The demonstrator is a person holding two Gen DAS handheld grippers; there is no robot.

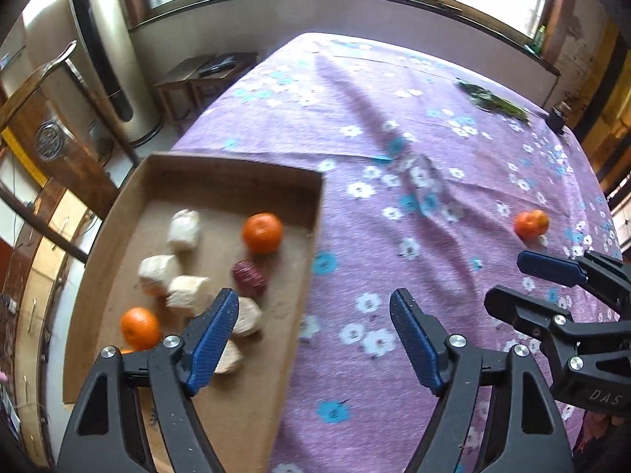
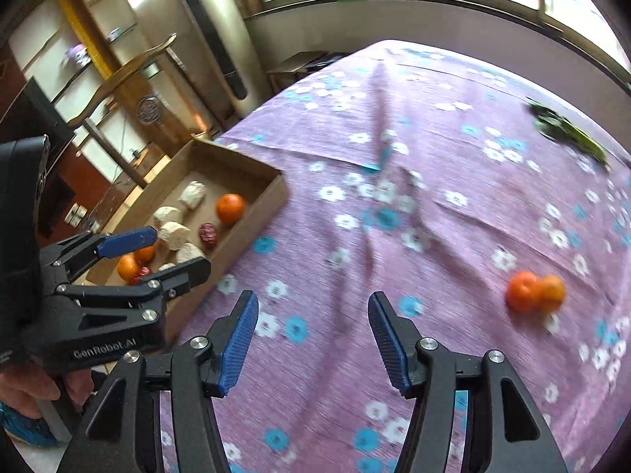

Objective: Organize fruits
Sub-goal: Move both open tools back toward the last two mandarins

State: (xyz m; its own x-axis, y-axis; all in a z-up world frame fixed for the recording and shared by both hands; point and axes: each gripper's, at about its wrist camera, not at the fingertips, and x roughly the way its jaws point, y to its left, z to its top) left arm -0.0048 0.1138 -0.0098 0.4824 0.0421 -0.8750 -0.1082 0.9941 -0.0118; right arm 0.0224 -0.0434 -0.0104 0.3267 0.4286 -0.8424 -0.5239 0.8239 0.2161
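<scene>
A shallow cardboard box (image 1: 221, 165) sits at the table's left edge and holds oranges (image 1: 262, 233), a dark red date (image 1: 248, 278) and several pale chunks (image 1: 184, 229). It also shows in the right wrist view (image 2: 252, 165). My left gripper (image 1: 313, 339) is open and empty over the box's right wall. My right gripper (image 2: 313, 339) is open and empty above the cloth. Two oranges (image 2: 534, 291) lie together on the cloth ahead and to its right. One shows in the left wrist view (image 1: 531, 224). Each gripper appears in the other's view (image 1: 524, 287) (image 2: 154, 254).
A purple flowered cloth (image 1: 394, 118) covers the table. Green leaves (image 2: 568, 132) lie at the far right. A small dark object (image 1: 556, 118) sits at the far right edge. Wooden furniture and a tall white appliance stand left of the table.
</scene>
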